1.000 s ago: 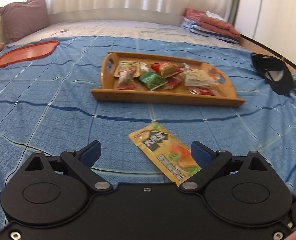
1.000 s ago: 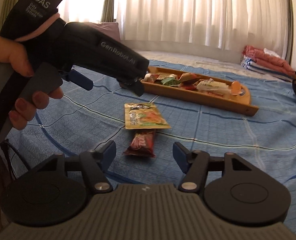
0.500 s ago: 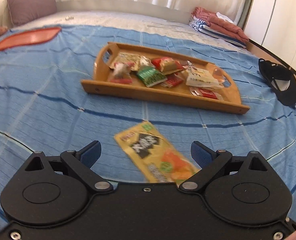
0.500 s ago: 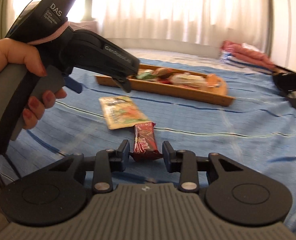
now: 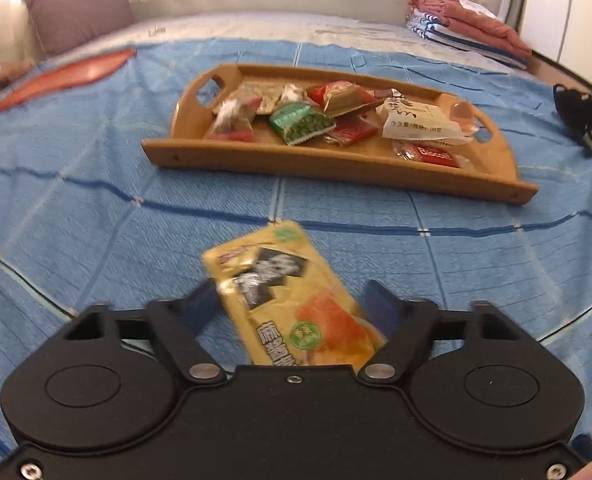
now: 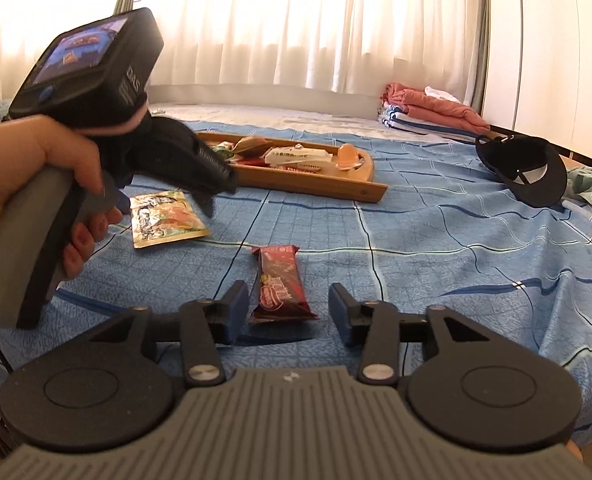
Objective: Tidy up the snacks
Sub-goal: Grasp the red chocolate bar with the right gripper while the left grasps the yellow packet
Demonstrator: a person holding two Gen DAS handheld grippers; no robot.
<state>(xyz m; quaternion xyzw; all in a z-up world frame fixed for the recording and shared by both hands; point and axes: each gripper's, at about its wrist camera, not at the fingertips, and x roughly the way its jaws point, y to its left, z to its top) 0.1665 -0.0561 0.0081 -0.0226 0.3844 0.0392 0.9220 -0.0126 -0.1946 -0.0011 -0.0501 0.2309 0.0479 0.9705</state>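
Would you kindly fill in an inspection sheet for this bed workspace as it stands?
Surface: blue checked bedspread.
Job's things: wooden tray holding assorted snacks; yellow packet and red bar lying loose on the bedspread.
Clutter: black cap, orange tray.
Grippers: left gripper open around the yellow packet; right gripper open astride the red bar.
Cables: nothing seen.
Surroundings: curtains, pillow, folded laundry.

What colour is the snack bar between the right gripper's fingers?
The snack bar is dark red with lighter red print, best seen from the right wrist view.
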